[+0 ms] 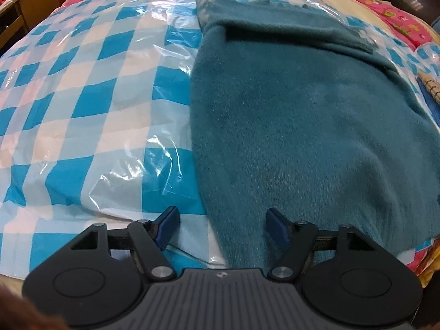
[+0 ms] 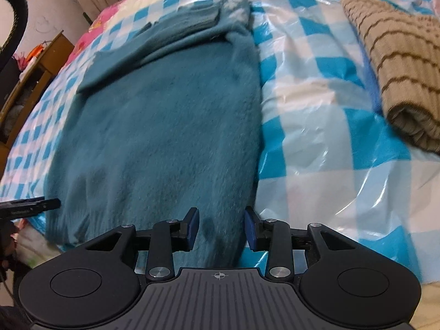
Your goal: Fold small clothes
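Note:
A fuzzy teal sweater (image 1: pixel 302 126) lies flat on a blue-and-white checked sheet (image 1: pixel 82 96) under clear plastic, with a sleeve folded across its far end. My left gripper (image 1: pixel 222 225) is open just above the sweater's near left edge, one finger over the sheet and one over the knit. In the right wrist view the same sweater (image 2: pixel 165 126) fills the middle. My right gripper (image 2: pixel 221 228) is open over its near right edge, with the knit beneath the gap and the pads not pressing it. The left gripper's tip (image 2: pixel 41 206) shows at the sweater's near left corner.
A folded beige knit with brown stripes (image 2: pixel 398 68) lies on the sheet to the right of the sweater, and its edge (image 1: pixel 431 85) shows in the left wrist view. A wooden desk (image 1: pixel 27 8) stands beyond the bed's left side. Pink flowered bedding (image 1: pixel 398 19) borders the sheet.

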A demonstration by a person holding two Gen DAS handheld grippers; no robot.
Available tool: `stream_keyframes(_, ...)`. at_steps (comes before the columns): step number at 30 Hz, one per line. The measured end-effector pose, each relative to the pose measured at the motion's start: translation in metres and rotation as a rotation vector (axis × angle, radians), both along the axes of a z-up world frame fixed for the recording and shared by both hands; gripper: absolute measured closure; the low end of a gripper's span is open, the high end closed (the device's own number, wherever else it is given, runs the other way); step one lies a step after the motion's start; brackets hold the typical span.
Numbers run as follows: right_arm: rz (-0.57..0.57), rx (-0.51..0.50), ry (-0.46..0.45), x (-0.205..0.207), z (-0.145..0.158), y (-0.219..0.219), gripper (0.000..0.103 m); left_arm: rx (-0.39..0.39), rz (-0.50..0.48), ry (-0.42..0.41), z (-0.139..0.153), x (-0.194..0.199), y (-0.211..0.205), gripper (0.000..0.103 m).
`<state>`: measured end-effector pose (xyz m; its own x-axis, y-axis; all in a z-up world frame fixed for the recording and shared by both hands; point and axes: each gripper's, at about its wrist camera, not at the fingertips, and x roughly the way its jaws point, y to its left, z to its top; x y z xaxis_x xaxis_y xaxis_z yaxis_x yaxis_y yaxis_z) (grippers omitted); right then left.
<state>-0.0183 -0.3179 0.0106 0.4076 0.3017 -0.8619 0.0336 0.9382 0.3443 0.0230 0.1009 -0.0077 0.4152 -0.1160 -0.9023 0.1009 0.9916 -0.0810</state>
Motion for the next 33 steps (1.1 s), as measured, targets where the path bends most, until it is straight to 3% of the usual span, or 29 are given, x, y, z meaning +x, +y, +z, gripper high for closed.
stream_keyframes(5, 0.007, 0.052, 0.038, 0.002, -0.009, 0.002, 0.068, -0.049, -0.026, 0.027, 0.002, -0.004, -0.003, 0.058)
stream_keyframes(12, -0.003, 0.063, 0.053, 0.005, -0.010, 0.000, 0.068, -0.062, -0.029, 0.077, -0.008, -0.004, -0.008, 0.058)
stream_keyframes(17, -0.021, 0.100, 0.047, 0.003, -0.010, -0.004, 0.085, -0.060, -0.037, 0.116, -0.008, 0.003, -0.009, 0.062)
stream_keyframes(20, -0.037, 0.150, 0.041, 0.000, -0.008, -0.009, 0.088, -0.117, -0.031, 0.109, -0.002, 0.003, -0.001, 0.083)
stream_keyframes(33, -0.133, 0.475, -0.066, 0.008, 0.007, -0.022, 0.090, -0.401, 0.033, 0.074, 0.013, 0.012, 0.024, 0.086)
